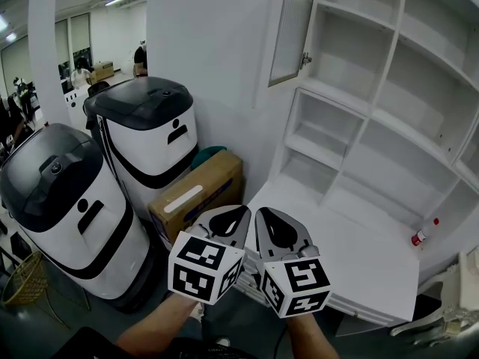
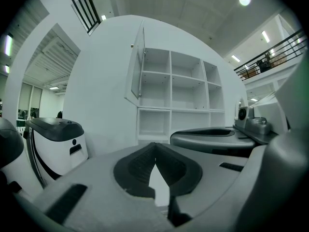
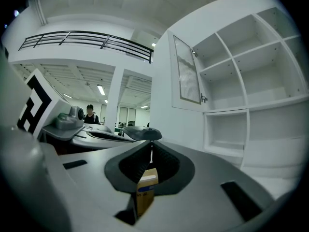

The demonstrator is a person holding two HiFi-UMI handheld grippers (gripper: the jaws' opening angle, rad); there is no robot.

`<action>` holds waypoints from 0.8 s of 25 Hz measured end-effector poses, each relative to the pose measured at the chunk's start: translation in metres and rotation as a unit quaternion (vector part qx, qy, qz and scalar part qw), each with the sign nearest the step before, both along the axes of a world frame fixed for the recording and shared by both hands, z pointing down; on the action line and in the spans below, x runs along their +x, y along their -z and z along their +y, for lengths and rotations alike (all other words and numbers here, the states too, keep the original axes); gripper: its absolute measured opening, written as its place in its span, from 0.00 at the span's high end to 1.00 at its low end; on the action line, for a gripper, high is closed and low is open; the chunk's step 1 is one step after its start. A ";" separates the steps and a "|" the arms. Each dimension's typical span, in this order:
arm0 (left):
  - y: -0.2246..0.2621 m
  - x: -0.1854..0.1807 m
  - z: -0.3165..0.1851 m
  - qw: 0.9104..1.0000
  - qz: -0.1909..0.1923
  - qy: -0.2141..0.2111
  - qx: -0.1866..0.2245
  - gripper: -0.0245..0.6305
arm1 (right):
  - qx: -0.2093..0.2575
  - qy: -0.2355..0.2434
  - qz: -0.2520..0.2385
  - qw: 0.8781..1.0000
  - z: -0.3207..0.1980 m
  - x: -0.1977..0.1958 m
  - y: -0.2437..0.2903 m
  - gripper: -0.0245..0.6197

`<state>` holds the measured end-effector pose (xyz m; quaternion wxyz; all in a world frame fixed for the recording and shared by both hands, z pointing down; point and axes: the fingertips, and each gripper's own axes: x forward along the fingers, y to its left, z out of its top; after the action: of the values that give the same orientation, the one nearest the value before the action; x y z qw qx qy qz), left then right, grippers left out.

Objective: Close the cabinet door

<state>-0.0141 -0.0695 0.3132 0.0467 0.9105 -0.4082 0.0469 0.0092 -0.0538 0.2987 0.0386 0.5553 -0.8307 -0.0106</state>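
The white cabinet (image 1: 389,118) of open shelves stands ahead on the right. Its glass-paned door (image 1: 292,28) hangs open at the upper left, swung out from the shelves, with a small handle (image 1: 305,59) on its free edge. Both grippers are held side by side low in the head view, well short of the door. My left gripper (image 1: 233,214) is shut and holds nothing, and my right gripper (image 1: 266,215) is the same. The left gripper view shows the door (image 2: 137,64) edge-on above its shut jaws; the right gripper view shows the door (image 3: 187,71) up and to the right.
A white counter (image 1: 352,268) runs below the shelves, with a red-capped bottle (image 1: 423,234) at its right end. Two white-and-black machines (image 1: 150,137) (image 1: 67,208) and a cardboard box (image 1: 198,193) stand on the left. A wicker basket (image 1: 22,279) sits low left. People are far behind.
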 end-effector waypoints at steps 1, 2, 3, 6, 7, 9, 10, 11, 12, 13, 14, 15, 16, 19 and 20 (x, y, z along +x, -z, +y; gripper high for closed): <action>0.001 0.000 -0.003 1.000 0.000 -0.001 0.000 0.94 | 0.000 -0.001 0.000 1.000 -0.003 0.000 0.001 0.93; 0.001 0.001 -0.006 1.000 0.000 -0.002 0.001 0.94 | 0.001 -0.001 0.000 1.000 -0.007 0.001 0.002 0.93; 0.002 0.001 -0.010 1.000 0.001 -0.003 0.002 0.94 | 0.002 -0.001 -0.001 1.000 -0.010 0.001 0.003 0.93; 0.004 0.001 -0.023 1.000 0.001 -0.006 0.004 0.94 | 0.006 -0.001 0.000 1.000 -0.023 -0.001 0.007 0.93; 0.005 0.001 -0.028 1.000 0.001 -0.008 0.004 0.94 | 0.008 -0.001 0.001 1.000 -0.027 -0.002 0.009 0.93; 0.008 0.001 -0.038 1.000 0.002 -0.011 0.007 0.94 | 0.014 -0.004 0.001 1.000 -0.038 -0.002 0.014 0.93; 0.009 0.000 -0.044 1.000 0.002 -0.013 0.009 0.94 | 0.017 -0.005 0.001 1.000 -0.044 -0.002 0.017 0.93; 0.011 0.000 -0.050 1.000 0.002 -0.015 0.010 0.94 | 0.020 -0.007 0.000 1.000 -0.050 -0.002 0.020 0.93; 0.013 -0.001 -0.056 1.000 0.001 -0.018 0.011 0.94 | 0.023 -0.009 0.000 1.000 -0.056 -0.002 0.024 0.93; 0.015 -0.001 -0.062 1.000 0.001 -0.020 0.012 0.94 | 0.026 -0.012 -0.001 1.000 -0.062 -0.002 0.028 0.93; 0.017 -0.002 -0.068 1.000 0.002 -0.021 0.013 0.94 | 0.030 -0.014 -0.002 0.999 -0.069 -0.002 0.033 0.93; 0.020 -0.003 -0.075 1.000 0.003 -0.023 0.015 0.94 | 0.034 -0.017 -0.002 0.999 -0.076 -0.001 0.038 0.93; 0.022 -0.003 -0.082 1.000 0.004 -0.025 0.017 0.94 | 0.038 -0.020 -0.003 0.999 -0.082 -0.001 0.042 0.93; 0.027 0.000 -0.103 0.999 0.005 -0.037 0.021 0.94 | 0.048 -0.026 -0.008 0.998 -0.101 0.000 0.054 0.93; 0.028 0.001 -0.110 0.999 0.004 -0.042 0.022 0.94 | 0.051 -0.030 -0.010 0.998 -0.108 0.000 0.058 0.93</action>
<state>-0.0134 -0.1791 0.2848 0.0266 0.9279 -0.3701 0.0361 0.0092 -0.1617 0.2404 0.0023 0.5810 -0.8125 -0.0468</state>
